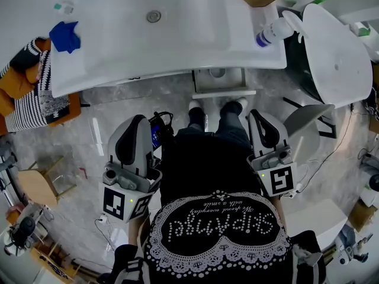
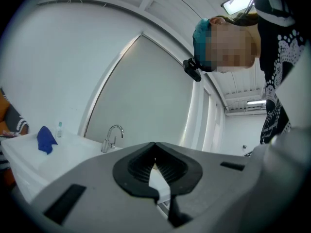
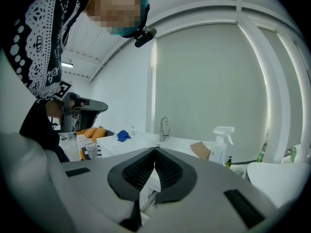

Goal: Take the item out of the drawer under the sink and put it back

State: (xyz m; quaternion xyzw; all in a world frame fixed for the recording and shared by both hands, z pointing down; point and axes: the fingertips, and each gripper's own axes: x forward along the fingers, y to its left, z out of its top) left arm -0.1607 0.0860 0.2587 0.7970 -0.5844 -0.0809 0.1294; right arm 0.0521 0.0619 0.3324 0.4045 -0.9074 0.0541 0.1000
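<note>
- Two grippers, one in each hand. The left gripper (image 2: 154, 145) has its jaws squeezed together with nothing in them. The right gripper (image 3: 155, 150) is the same, clamped closed and empty.
- From the head view they sit either side of the person's body, well apart. Both point at the white counter (image 1: 243, 46) and stop short of it.
- One drawer (image 1: 224, 93) sticks out from under the counter's front edge, just ahead of the person's two shoes (image 1: 195, 106).
- There's one roundish shape (image 1: 217, 73) in the drawer. It may be the item, but it's too small to tell. Neither gripper touches it.
- One sink (image 1: 118, 16) is set into the counter, with one drain (image 1: 154, 16) and one chrome faucet (image 3: 164, 128) at the back.
- At the counter's left end there's one blue cloth (image 1: 65, 36), with one small green-capped bottle (image 1: 62, 7) near it toward the back corner.
- At the right end there's one white spray bottle (image 3: 221, 143) standing upright, with one cardboard piece (image 3: 199, 150) just beside it.
- Right of the counter there's one big white oval lid-looking thing (image 1: 337, 58). Can't say what it belongs to.
- Left of the counter is a pile of striped and orange cushions (image 1: 29, 99).
- The floor (image 1: 89, 123) is mottled grey, with some cardboard (image 1: 35, 185) on its left side and a cable (image 1: 331, 152) on the right.
- The walls are white. There's a big pale panel (image 3: 209, 81) behind the faucet, and strip lights on the ceiling.
</note>
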